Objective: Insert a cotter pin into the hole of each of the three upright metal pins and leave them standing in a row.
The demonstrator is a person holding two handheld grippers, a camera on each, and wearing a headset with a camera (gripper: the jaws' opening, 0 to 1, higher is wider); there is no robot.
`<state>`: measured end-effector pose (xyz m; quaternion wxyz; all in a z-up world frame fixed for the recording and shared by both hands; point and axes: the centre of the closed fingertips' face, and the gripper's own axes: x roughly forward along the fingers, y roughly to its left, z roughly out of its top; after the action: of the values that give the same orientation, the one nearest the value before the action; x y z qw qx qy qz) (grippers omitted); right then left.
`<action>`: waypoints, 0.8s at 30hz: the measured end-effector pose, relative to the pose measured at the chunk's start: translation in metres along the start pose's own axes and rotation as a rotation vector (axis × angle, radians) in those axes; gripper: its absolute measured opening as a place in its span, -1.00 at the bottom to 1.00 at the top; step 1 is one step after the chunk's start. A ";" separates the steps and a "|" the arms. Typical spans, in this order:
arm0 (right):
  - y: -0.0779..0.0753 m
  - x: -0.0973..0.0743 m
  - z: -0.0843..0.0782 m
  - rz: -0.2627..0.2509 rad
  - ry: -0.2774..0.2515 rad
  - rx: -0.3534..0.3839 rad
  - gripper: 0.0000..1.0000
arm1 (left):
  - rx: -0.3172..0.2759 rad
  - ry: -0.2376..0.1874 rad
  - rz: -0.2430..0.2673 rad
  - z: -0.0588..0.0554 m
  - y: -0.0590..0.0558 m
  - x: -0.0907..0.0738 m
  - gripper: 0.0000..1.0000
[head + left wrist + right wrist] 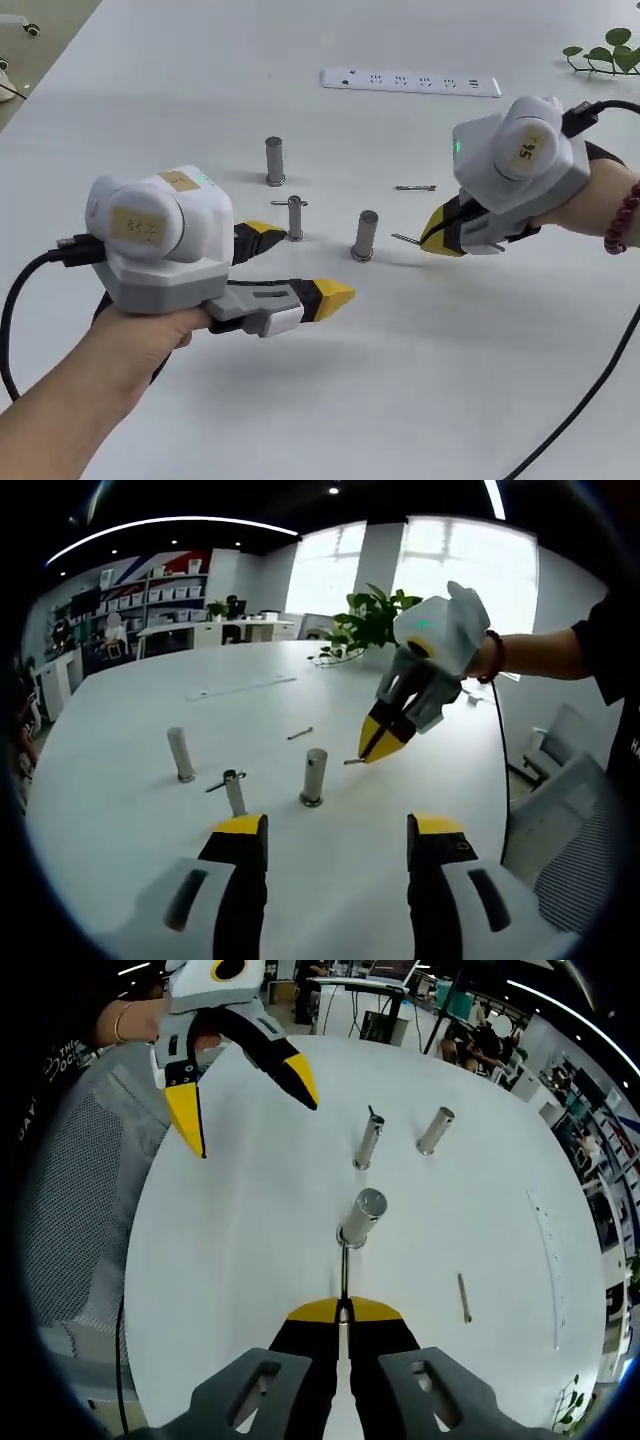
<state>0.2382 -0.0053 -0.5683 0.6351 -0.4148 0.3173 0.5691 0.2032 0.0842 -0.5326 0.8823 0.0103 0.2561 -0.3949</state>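
Note:
Three upright metal pins stand on the white table: a far one (274, 162), a middle one (295, 217) with a cotter pin through its top, and a near-right one (365, 235). My right gripper (432, 240) is shut on a cotter pin (343, 1270) whose tip points at the base of the near-right pin (360, 1218), just short of it. My left gripper (300, 265) hangs open and empty in front of the middle pin (235, 792). A loose cotter pin (414, 187) lies behind the right gripper.
A white power strip (410, 82) lies at the back of the table, and plant leaves (605, 52) show at the far right corner. Black cables trail from both grippers. A grey mesh chair (80, 1210) stands beside the table.

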 end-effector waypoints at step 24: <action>0.033 0.000 0.051 -0.006 -0.135 -0.182 -1.00 | -0.238 0.035 -0.087 -0.005 -0.019 0.021 -0.56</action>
<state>0.2019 0.0405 -0.5503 0.6163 -0.4324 0.2195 0.6205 0.1989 0.0579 -0.5432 0.8546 -0.0986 0.3168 -0.3994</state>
